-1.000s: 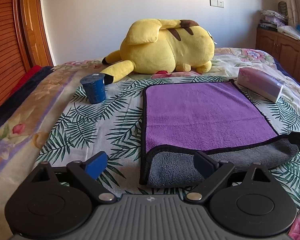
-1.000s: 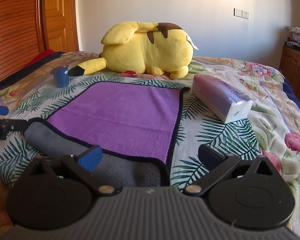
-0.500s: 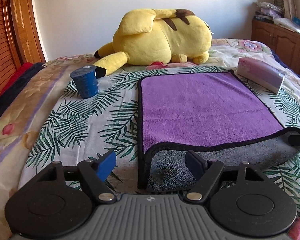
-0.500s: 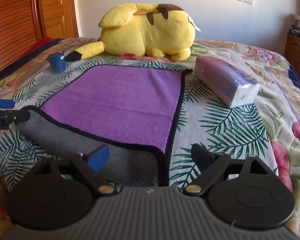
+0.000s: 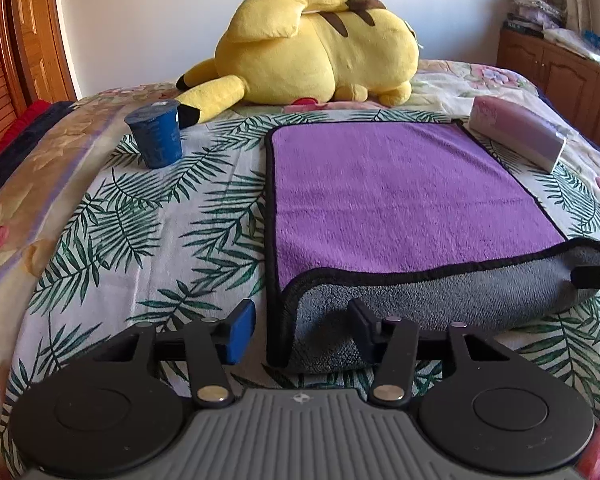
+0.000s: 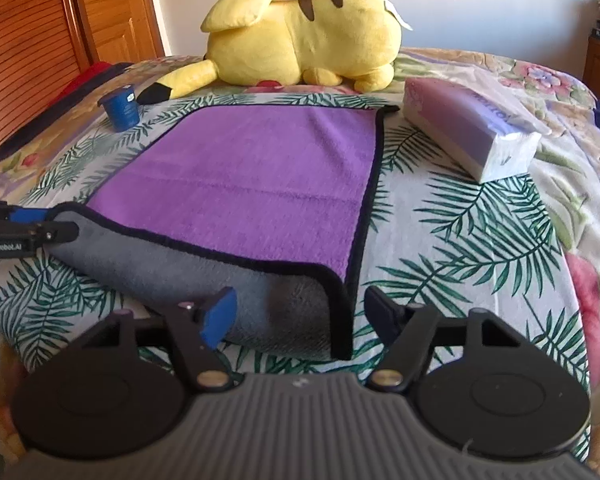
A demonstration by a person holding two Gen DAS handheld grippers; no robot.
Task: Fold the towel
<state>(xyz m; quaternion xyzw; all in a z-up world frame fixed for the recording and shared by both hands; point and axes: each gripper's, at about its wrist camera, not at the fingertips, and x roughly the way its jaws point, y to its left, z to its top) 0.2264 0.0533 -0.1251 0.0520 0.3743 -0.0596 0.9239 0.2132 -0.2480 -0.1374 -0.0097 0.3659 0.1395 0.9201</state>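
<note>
A purple towel (image 5: 396,196) with black trim and a grey underside lies flat on the leaf-print bedspread; it also shows in the right wrist view (image 6: 256,176). Its near edge is turned up, showing a grey band (image 5: 440,300). My left gripper (image 5: 302,330) is open, its fingers straddling the towel's near left corner. My right gripper (image 6: 300,314) is open, its fingers straddling the near right corner (image 6: 336,308). Each gripper's tip shows at the edge of the other view.
A big yellow plush (image 5: 316,52) lies behind the towel. A blue cup (image 5: 156,136) stands left of it. A pink tissue pack (image 5: 520,136) lies at the right. Wooden doors stand at the left, a cabinet (image 5: 560,76) at the right.
Both grippers have moved down and forward onto the towel's near corners. Their jaws have narrowed a little around the folded edge.
</note>
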